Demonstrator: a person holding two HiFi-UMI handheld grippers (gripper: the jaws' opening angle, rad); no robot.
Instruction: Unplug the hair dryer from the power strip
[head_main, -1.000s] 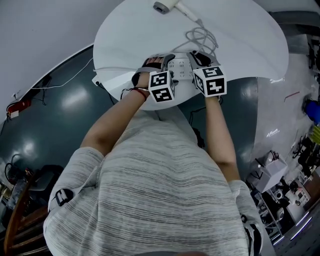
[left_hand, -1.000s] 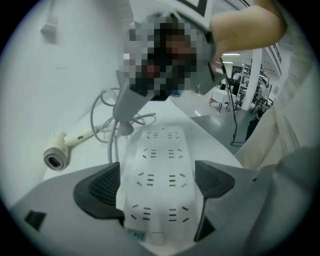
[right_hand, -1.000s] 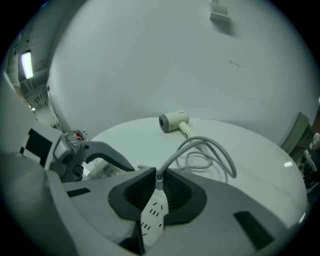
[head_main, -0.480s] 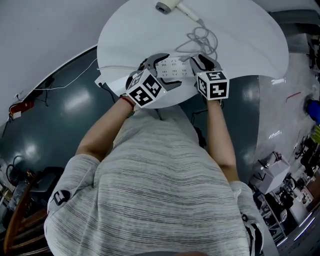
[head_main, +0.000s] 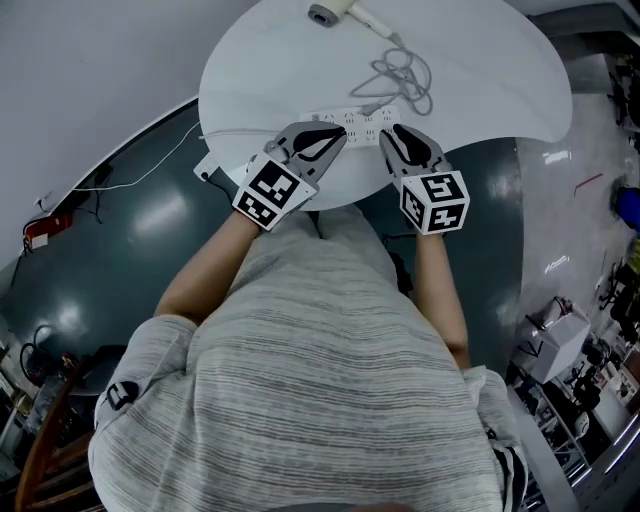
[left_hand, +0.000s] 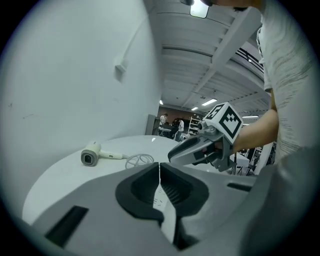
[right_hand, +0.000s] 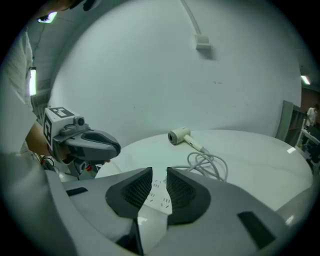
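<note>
Head view: round white table (head_main: 480, 70). White hair dryer (head_main: 330, 12) lies at the far edge, and its looped pale cord (head_main: 402, 75) lies between it and the long white power strip (head_main: 352, 118). The left gripper (head_main: 335, 135) and right gripper (head_main: 392, 133) hang above the strip's near side.

Left gripper view: jaws pressed together, empty.

Right gripper view: jaws apart, just narrowed slightly, nothing between them. The strip lies beyond the gap.
</note>
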